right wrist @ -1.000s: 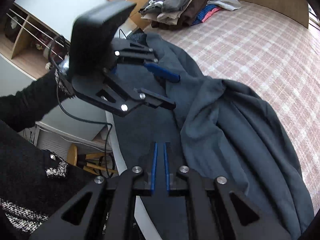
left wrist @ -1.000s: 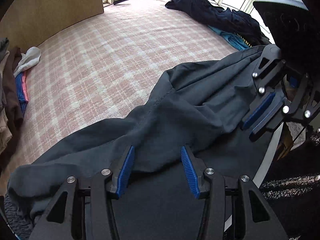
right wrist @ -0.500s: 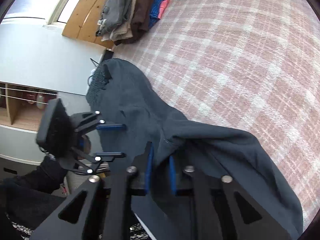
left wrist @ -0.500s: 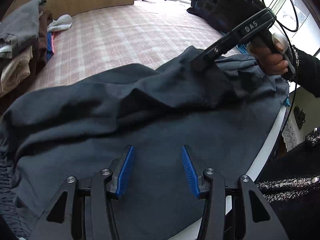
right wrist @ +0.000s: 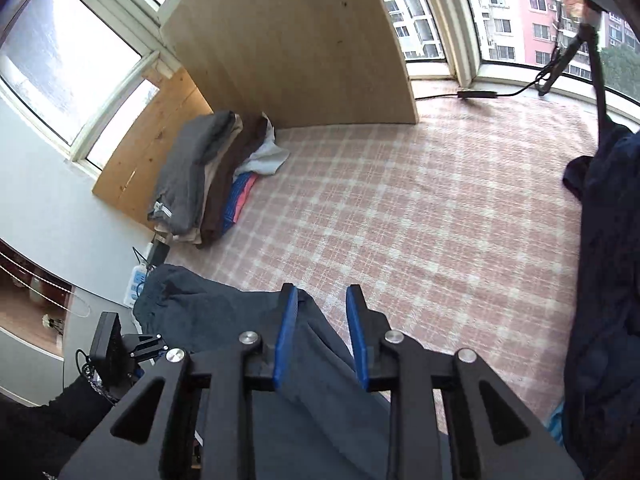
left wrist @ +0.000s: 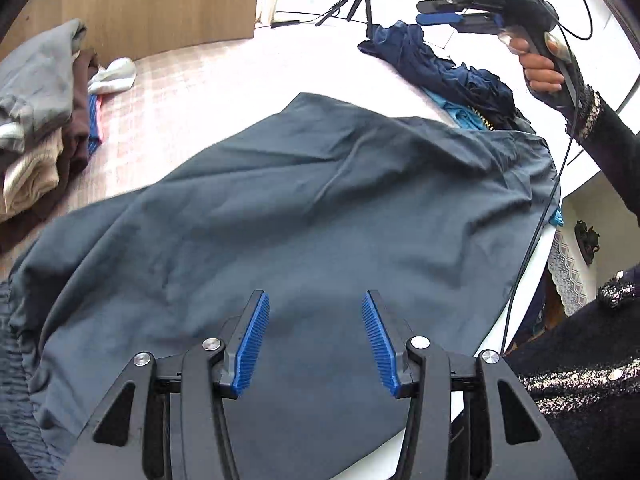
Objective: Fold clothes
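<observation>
While hovering low over the garment (left wrist: 320,220), showing the left gripper (left wrist: 314,300) with jaws wide apart and clasping nothing. Lying spread across the near side of the bed (right wrist: 400,200): dark slate cloth, smooth and matte, rumpling into long soft ridges, spilling over the white rim (left wrist: 492,332) at the right and bunching into gathered pleats at the left edge. Hanging clear in the air past the far right corner of the cloth: the right gripper (left wrist: 436,16), sitting in a hand (left wrist: 540,72), its blue ribbed pads parted and holding nothing. Opening broad and flat beyond the garment's far edge: a pink-and-white plaid cover, nubby in texture, leaving plenty of room to move. Bounding that room at the left, a stack (left wrist: 40,120) of folded clothes in grey, beige and brown, with a white rag lying just beside it. Closing it at the right, a crumpled navy heap (left wrist: 440,68). Standing upright at the back, a pale wood board (right wrist: 300,40) beside the windows.
</observation>
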Demonstrator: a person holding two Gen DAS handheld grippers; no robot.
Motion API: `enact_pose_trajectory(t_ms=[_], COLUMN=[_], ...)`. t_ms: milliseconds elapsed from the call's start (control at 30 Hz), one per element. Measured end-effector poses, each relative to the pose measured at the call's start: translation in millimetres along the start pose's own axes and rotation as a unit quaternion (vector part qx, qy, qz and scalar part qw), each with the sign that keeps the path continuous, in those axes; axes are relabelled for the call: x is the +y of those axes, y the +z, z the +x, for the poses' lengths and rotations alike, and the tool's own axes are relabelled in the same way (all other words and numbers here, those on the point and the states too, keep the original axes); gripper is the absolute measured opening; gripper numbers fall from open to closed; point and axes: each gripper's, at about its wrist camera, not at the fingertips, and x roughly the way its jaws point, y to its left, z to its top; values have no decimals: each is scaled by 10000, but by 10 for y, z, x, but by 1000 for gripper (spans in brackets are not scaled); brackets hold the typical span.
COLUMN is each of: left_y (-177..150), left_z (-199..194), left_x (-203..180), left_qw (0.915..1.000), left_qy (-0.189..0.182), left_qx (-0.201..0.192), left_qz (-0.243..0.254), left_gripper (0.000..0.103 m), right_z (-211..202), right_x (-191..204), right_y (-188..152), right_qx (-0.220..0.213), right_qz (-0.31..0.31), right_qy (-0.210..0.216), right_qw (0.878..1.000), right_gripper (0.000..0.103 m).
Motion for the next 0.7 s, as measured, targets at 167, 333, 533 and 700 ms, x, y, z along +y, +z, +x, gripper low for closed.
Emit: enact_pose_trajectory(t_ms=[167, 333, 533, 700], left_y=[463, 780, 683, 370], left_z=[210, 500, 703, 671], left_x=[-403, -550, -140, 128], left_qw=[9978, 9954, 9979, 9939], left_qy=[-241, 243, 506, 1042], left_qx=[-244, -152, 222, 352], left_qz=[564, 909, 324, 48], left_gripper=[47, 47, 46, 45], right_z=[-1153, -1387, -226, 1142], right_x=[-291, -404, -145, 207], right_y=[-712, -1180, -1064, -913], right_qx=[-890, -986, -118, 831], right_qz=[414, 451, -43, -345], right_qy=[-670, -1067, -137, 72], right_qw=[9929, 9884, 9998, 9959], right_gripper=[25, 25, 25, 21])
